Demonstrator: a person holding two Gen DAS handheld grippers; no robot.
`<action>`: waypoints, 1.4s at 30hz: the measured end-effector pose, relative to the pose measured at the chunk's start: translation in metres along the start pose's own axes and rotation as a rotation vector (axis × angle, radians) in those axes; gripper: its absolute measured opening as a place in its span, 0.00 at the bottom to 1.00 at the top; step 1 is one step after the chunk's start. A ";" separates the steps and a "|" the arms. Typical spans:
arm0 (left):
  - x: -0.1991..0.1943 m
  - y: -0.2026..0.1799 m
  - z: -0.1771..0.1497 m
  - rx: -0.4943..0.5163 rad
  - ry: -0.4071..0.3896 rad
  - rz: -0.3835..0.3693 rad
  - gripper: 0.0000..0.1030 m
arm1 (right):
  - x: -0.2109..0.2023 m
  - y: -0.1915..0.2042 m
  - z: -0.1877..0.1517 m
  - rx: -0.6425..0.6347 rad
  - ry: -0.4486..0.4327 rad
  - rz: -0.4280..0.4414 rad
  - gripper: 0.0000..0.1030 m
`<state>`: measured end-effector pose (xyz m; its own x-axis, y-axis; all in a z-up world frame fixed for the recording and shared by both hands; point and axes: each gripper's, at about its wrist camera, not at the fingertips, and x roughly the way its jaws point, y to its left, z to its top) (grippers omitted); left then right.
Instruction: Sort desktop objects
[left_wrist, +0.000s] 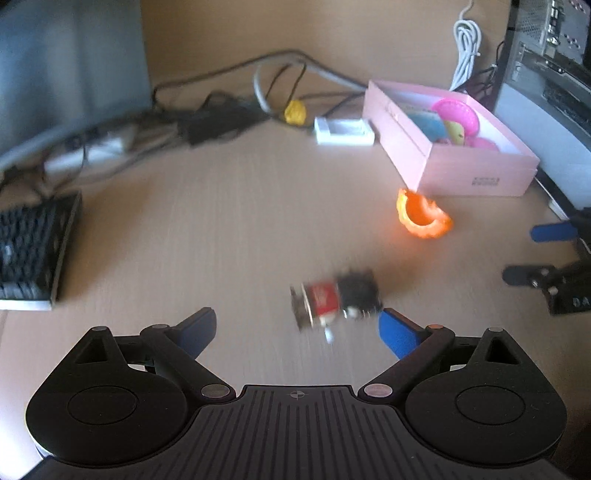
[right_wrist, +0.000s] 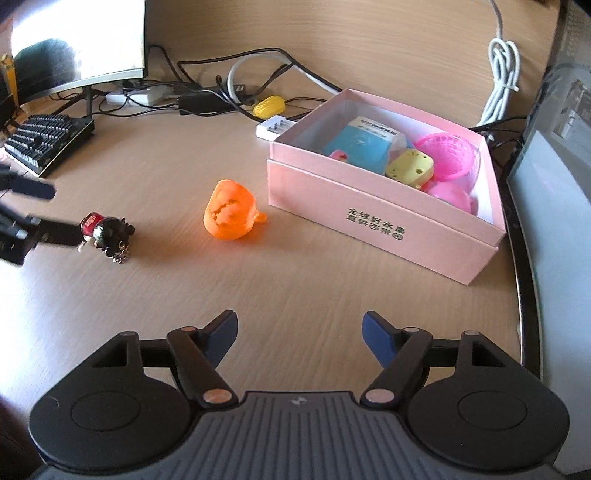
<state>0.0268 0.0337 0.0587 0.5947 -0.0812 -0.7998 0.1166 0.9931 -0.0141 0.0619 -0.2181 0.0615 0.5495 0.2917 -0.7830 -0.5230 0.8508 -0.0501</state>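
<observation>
- The left gripper (left_wrist: 297, 332) is spread wide, holding nothing, just before the small toy (left_wrist: 334, 301).
- The right gripper (right_wrist: 298, 330) is also spread, holding nothing.
- The orange cup (right_wrist: 231, 210) lies on its side between the toy and the pink box (right_wrist: 380, 221).

A light wood-grain counter (right_wrist: 295, 266) meets a tan wall (right_wrist: 369, 33); a monitor (right_wrist: 74, 40), keyboard (right_wrist: 44, 142) and tangled cables (right_wrist: 221, 85) line its far edge.

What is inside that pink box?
The pink box holds a blue carton, a yellow toy and pink baskets; anything beneath them is hidden.
</observation>
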 end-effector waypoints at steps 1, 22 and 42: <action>0.000 0.000 -0.003 -0.012 0.006 -0.020 0.95 | 0.000 0.001 0.000 -0.008 -0.001 0.003 0.73; 0.003 -0.014 -0.007 -0.047 0.008 -0.035 0.96 | 0.060 0.036 0.067 0.002 -0.053 0.102 0.68; 0.024 -0.027 0.017 -0.017 0.003 0.037 0.67 | -0.008 0.006 0.025 -0.009 -0.054 0.107 0.58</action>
<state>0.0510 0.0035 0.0503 0.5963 -0.0438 -0.8016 0.0808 0.9967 0.0056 0.0705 -0.2049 0.0832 0.5245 0.4044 -0.7493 -0.5865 0.8095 0.0264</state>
